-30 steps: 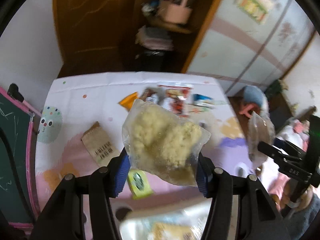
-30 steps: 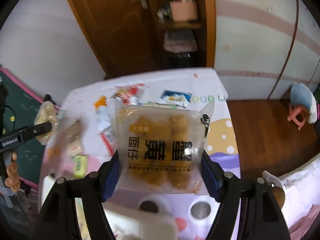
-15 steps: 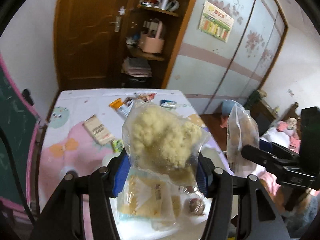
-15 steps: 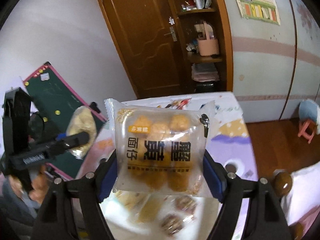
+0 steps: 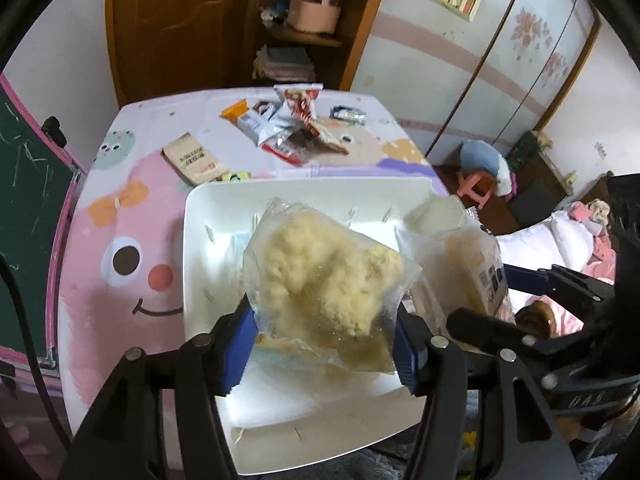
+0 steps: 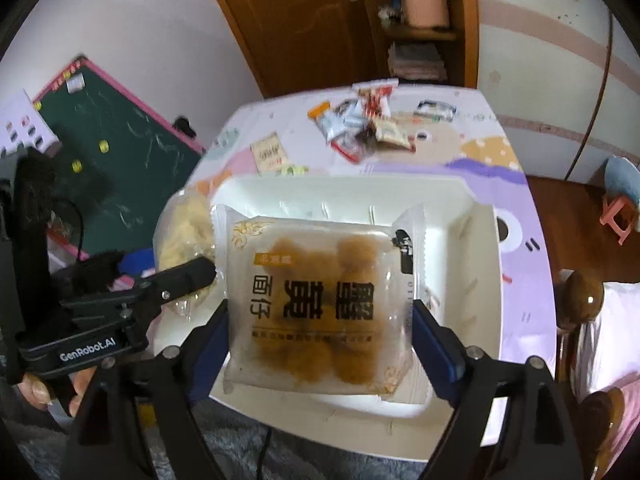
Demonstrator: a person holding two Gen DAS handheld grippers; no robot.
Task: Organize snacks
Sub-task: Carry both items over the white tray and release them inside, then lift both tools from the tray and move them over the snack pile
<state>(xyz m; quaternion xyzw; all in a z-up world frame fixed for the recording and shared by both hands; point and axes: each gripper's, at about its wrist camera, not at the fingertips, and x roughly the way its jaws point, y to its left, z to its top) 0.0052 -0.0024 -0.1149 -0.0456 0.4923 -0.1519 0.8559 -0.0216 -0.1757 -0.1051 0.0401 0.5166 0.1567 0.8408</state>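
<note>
My left gripper (image 5: 324, 344) is shut on a clear bag of pale yellow crumbly snack (image 5: 328, 276) and holds it over a white rectangular tray (image 5: 208, 248) on the near part of the table. My right gripper (image 6: 320, 340) is shut on a clear pack of brown snack balls with black lettering (image 6: 320, 300), also over the tray (image 6: 476, 264). The right gripper and its pack (image 5: 476, 268) show at the right of the left wrist view. The left gripper and its bag (image 6: 188, 232) show at the left of the right wrist view. What lies in the tray under the bags is hidden.
Several loose snack packets (image 5: 292, 128) lie in a heap at the table's far end, with a tan packet (image 5: 194, 158) to their left. A green chalkboard (image 5: 28, 216) stands left of the table. A pink stool (image 5: 476, 188) and bedding are to the right.
Both grippers have tilted down and come in over the white tray, each still holding its bag. The two bags are now close side by side.
</note>
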